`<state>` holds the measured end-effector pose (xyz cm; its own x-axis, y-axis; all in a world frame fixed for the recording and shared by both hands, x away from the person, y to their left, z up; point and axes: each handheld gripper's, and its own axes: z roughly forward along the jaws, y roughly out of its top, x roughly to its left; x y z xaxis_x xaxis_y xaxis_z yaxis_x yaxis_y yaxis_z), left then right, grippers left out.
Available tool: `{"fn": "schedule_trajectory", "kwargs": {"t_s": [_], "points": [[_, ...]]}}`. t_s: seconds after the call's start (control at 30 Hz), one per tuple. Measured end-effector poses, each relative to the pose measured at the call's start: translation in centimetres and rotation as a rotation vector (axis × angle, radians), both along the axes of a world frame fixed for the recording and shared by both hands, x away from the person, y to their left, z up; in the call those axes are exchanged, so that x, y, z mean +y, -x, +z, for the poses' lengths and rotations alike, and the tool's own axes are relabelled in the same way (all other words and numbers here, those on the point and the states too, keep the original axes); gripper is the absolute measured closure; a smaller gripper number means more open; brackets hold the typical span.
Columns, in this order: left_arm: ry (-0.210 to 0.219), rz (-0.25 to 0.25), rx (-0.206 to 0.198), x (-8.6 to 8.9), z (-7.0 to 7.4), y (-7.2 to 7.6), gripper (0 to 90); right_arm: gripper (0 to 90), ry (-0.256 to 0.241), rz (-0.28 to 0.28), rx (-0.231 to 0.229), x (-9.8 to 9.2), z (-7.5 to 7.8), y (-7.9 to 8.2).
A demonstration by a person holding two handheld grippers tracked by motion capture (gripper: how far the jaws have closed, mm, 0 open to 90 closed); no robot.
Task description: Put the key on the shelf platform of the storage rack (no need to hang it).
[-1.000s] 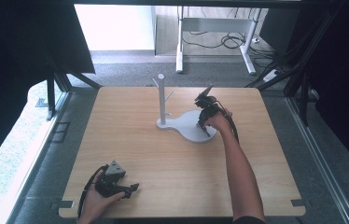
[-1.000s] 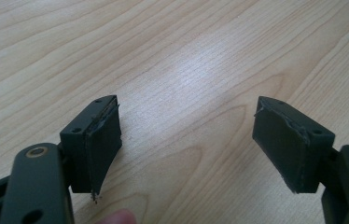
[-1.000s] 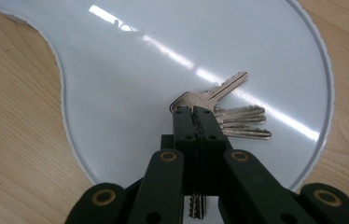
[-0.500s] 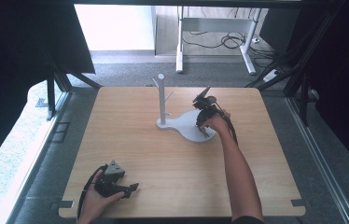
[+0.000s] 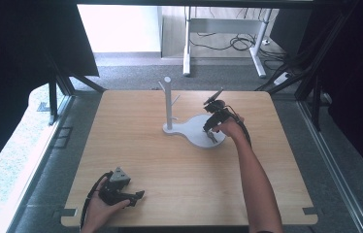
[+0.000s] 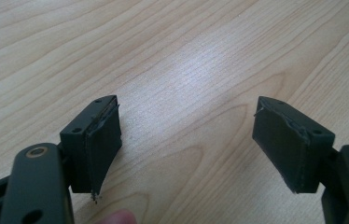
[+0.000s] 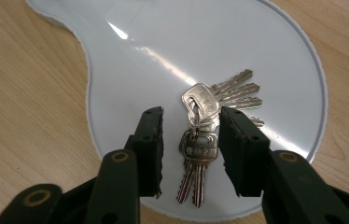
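Pale wood-grain table (image 5: pixel 136 160), grey floor and desk legs beyond. White stand base (image 7: pixel 172 51) — glossy, rounded, with an upright post (image 5: pixel 168 104). Bunch of silver keys (image 7: pixel 210 126) on a ring lies on the base. Right gripper (image 7: pixel 189 154) over the base, jaws apart astride the keys. Left gripper (image 6: pixel 186 154) well apart from the base, jaws wide, empty.

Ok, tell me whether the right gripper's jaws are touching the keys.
Cannot tell. In the right gripper view the right gripper straddles the keys, jaws partly open, but its right jaw overlaps them.
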<state>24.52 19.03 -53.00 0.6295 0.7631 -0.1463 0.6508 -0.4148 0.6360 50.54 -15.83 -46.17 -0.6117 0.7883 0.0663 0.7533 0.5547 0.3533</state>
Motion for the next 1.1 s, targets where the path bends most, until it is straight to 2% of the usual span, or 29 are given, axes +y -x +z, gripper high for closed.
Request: {"fn": "schedule_trajectory", "kwargs": {"t_s": [0.1, 0.17, 0.33, 0.5, 0.57, 0.63, 0.73, 0.8, 0.83, 0.87, 0.93, 0.97, 1.1], "points": [[-0.001, -0.002, -0.001, 0.0, 0.0, 0.0, 23.9, 55.6, -0.020, 0.024, -0.020, 0.0, 0.4, 0.9], [-0.001, -0.001, -0.002, 0.0, 0.0, 0.0, 23.9, 54.2, -0.015, 0.049, -0.021, 0.1, 0.7, 1.4], [-0.004, -0.001, -0.003, 0.0, 0.0, 0.0, 23.9, 54.2, -0.017, 0.054, -0.037, 0.0, 1.2, 2.5], [-0.005, 0.005, -0.006, 0.1, 0.1, 0.0, 23.9, 53.8, -0.043, 0.075, -0.060, -0.8, 1.9, 4.5], [-0.007, 0.005, -0.006, 0.1, 0.1, 0.0, 23.9, 53.7, -0.046, 0.077, -0.065, -0.9, 2.0, 4.8], [-0.012, 0.003, -0.006, 0.1, 0.0, 0.0, 23.9, 53.2, -0.062, 0.090, -0.078, -1.4, 2.5, 6.0], [-0.013, 0.003, -0.006, 0.1, 0.0, -0.1, 23.9, 53.3, -0.079, 0.097, -0.090, -1.8, 2.7, 6.8], [-0.012, 0.006, -0.004, 0.1, 0.0, -0.1, 23.9, 52.6, -0.093, 0.109, -0.103, -2.5, 3.0, 8.0], [-0.013, 0.006, -0.005, 0.1, 0.0, -0.1, 23.9, 52.6, -0.093, 0.109, -0.103, -2.5, 3.0, 8.0], [-0.010, 0.006, -0.007, 0.2, 0.1, 0.0, 23.9, 52.3, -0.097, 0.123, -0.108, -3.0, 3.1, 9.1], [-0.009, 0.006, -0.008, 0.2, 0.1, 0.0, 23.9, 52.3, -0.101, 0.129, -0.113, -3.3, 3.0, 9.4], [-0.011, 0.009, -0.010, 0.2, 0.2, 0.0, 23.9, 51.9, -0.109, 0.132, -0.117, -3.9, 3.0, 10.2], [-0.011, 0.015, -0.009, 0.4, 0.1, -0.1, 23.9, 51.9, -0.145, 0.135, -0.131, -5.2, 2.4, 12.0]]}}
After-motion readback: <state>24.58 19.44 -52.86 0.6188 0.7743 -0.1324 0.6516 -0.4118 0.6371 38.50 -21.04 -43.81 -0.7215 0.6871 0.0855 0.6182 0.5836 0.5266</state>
